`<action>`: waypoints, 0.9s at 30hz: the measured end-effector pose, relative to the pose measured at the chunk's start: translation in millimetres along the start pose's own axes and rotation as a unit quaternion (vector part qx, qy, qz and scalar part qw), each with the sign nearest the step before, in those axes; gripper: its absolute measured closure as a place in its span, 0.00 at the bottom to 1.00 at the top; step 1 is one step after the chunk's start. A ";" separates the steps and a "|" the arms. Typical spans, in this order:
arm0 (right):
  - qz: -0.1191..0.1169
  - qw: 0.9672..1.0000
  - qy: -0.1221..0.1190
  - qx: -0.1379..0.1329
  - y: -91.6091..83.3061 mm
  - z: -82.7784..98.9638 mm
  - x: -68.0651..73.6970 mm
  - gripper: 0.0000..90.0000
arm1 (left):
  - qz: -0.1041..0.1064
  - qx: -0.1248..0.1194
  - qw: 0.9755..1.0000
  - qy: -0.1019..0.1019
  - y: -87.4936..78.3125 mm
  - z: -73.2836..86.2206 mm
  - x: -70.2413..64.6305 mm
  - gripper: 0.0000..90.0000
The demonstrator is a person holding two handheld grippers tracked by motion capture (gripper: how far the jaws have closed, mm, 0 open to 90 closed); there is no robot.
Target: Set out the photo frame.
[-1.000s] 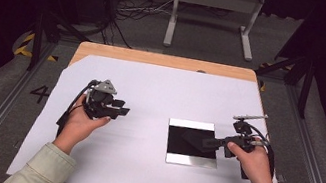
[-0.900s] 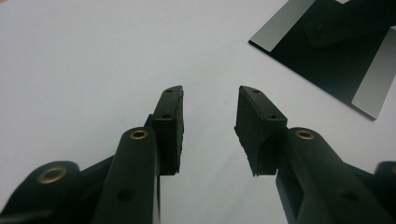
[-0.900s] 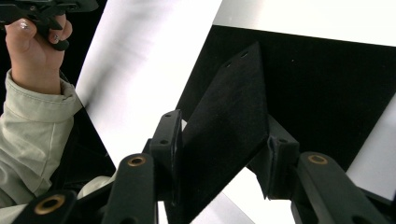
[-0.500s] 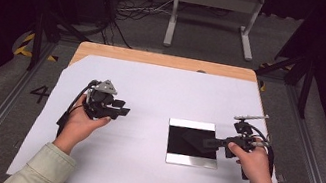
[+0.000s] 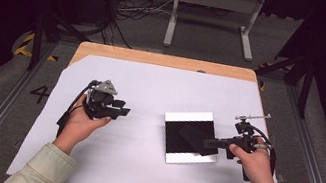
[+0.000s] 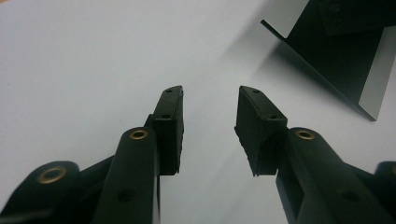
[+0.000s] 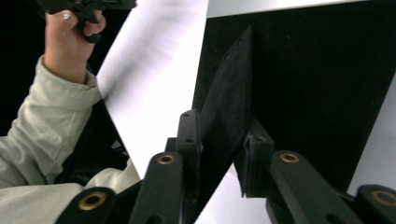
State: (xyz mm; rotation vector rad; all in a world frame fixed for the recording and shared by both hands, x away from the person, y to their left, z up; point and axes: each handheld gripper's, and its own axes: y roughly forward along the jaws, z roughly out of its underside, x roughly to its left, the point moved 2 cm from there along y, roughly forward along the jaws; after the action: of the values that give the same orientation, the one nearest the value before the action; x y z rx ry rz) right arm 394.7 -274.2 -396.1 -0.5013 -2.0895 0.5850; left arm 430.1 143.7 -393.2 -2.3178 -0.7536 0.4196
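- High view: a wide white sheet (image 5: pixel 149 99) covers a light wooden tabletop (image 5: pixel 166 61), and a flat square box with a black inside and pale silver edges (image 5: pixel 169 143) lies on the sheet right of the middle.
- The person's right hand (image 5: pixel 255 161) holds the right gripper (image 5: pixel 205 142) level, with its jaws reaching in over the box from the right side.
- A dark, thin felt-like flap (image 5: pixel 191 133) lies slantwise over the box's black inside, and the right gripper's tip meets it at its near right end.
- In the right gripper view the flap (image 7: pixel 231 107) stands on edge between the two black jaws, with the box's black inside (image 7: pixel 317 93) behind it.
- The jaws have just been closing; the left pad (image 7: pixel 189 140) lies against the flap and the right pad (image 7: pixel 252 156) appears to touch its other face, though dark on dark makes the contact hard to read, so I take it as a pinch.
- The person's left hand (image 5: pixel 84 121) holds the left gripper (image 5: pixel 122 111) left of the middle, well apart from the box, with its jaws pointing towards the box.
- In the left gripper view its jaws stand spread over bare white sheet (image 6: pixel 93 56) with nothing between them, and one corner of the box (image 6: pixel 345 60) shows at upper right.
- Both pale green sleeves (image 5: pixel 42 172) enter from the near edge of the table.
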 end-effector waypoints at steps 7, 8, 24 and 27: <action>-0.031 0.999 -0.012 -0.008 -0.6 -0.7 7.9 0.94 | 0.000 -0.004 1.000 -0.002 -0.8 -0.1 -0.6 0.69; -0.031 0.999 -0.012 -0.008 -0.6 -0.7 7.9 0.94 | 0.000 -0.004 1.000 -0.002 -0.8 -0.1 -0.6 0.69; -0.051 0.997 -0.046 -0.021 1.7 -1.0 25.4 0.97 | 0.001 -0.008 1.000 -0.004 -1.8 -0.2 0.0 0.69; -0.052 0.997 -0.050 -0.029 1.9 -1.4 25.9 0.97 | 0.001 -0.008 1.000 -0.002 -2.1 -0.3 0.2 0.69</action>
State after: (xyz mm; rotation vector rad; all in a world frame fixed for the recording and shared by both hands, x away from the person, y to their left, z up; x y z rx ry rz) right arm 382.4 -258.2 -379.7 -0.3987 -2.2184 0.4997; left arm 429.6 145.0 -391.6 -2.3328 -0.7602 0.4205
